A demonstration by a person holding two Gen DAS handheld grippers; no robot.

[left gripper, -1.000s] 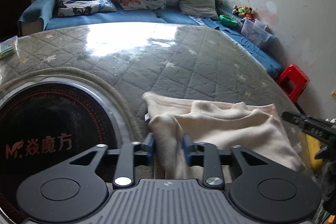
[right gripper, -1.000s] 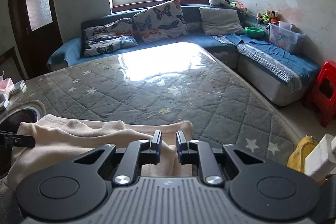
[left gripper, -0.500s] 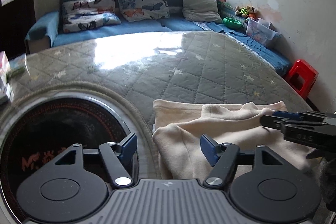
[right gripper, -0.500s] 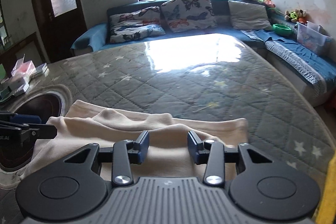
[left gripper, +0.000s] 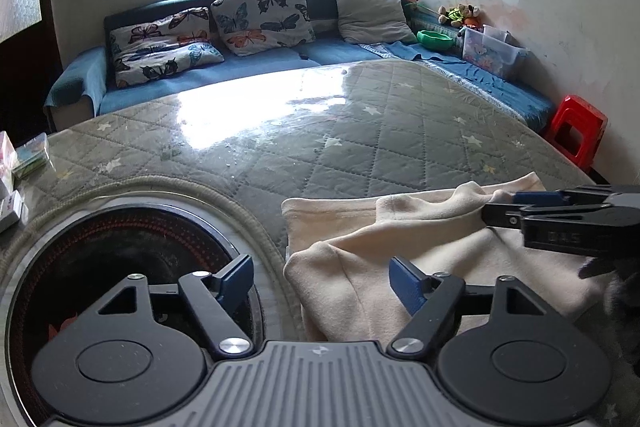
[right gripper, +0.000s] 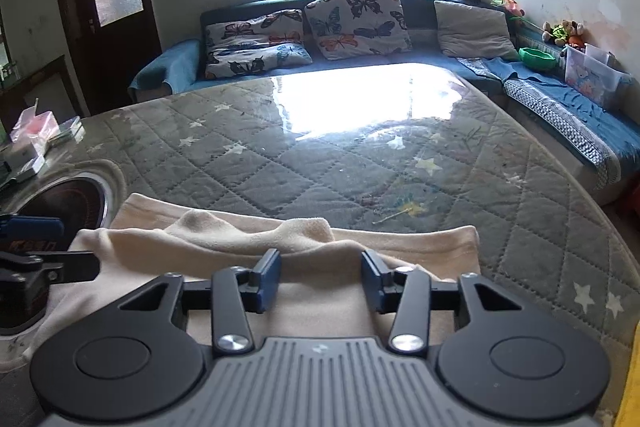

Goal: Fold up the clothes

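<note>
Sofa in blue ran along the far wall under the window and turned down the right wall, carrying butterfly cushions, a plain grey cushion, a green bowl and a clear storage box. Before it stood the table, covered by a grey quilted cloth with pale stars beneath a glossy clear sheet that glared with window light. Set into the table near its near left corner was a round dark cooktop with a metal rim. Small packets and boxes sat at the table's left edge, and a red stool stood on the floor by the right wall.

At the table's near edge, just right of the cooktop, lay the cream garment, folded over on itself with a rumpled upper layer. The left gripper hung over the garment's left end, its jaws wide apart after just opening, blue pads clear of the cloth, one above the cooktop rim and one above the garment. The right gripper hung over the garment's near middle, its jaws moderately apart, also just opened, with cloth showing between the pads but not pinched. Each gripper showed at the edge of the other's view.
</note>
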